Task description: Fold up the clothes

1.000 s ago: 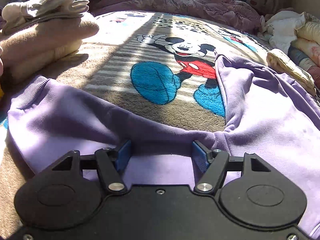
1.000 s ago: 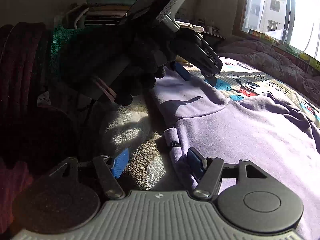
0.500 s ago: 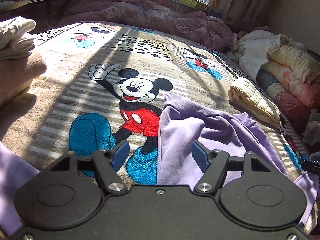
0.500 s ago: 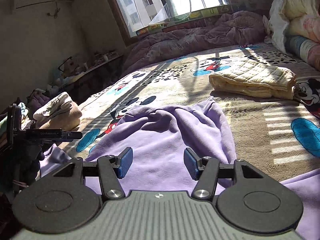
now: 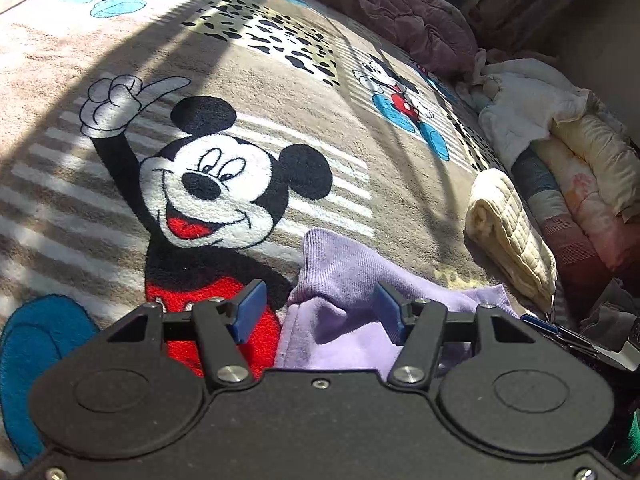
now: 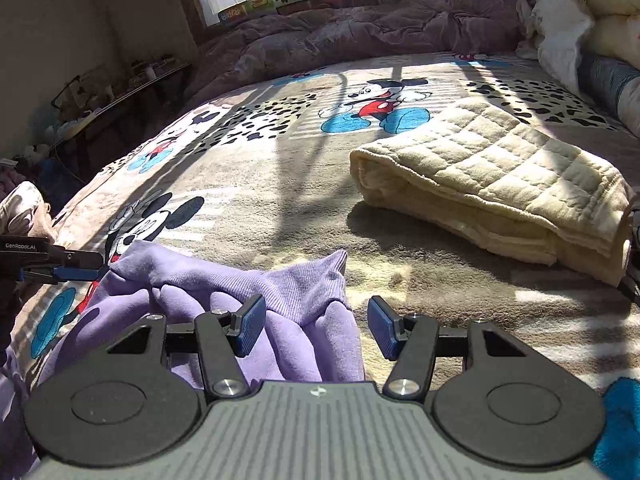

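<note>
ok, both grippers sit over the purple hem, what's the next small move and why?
Probably ease both down and close on the ribbed hem. The left gripper, whose jaws have just been closing, and the right gripper both straddle the purple sweatshirt, with gaps still showing at the pads, so neither grips it yet.

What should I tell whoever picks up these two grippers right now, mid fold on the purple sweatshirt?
Left gripper: jaws have just been closing, not yet pressing; the purple sweatshirt lies between them at its ribbed edge.
Right gripper: jaws open over the same ribbed edge, nothing clamped.
Sweatshirt: bunched in a heap on the cartoon blanket, not flat.
Done: one cream quilted piece lies folded to the right.
Left: grip the ribbed edge with both, spread it flat, then fold.
</note>
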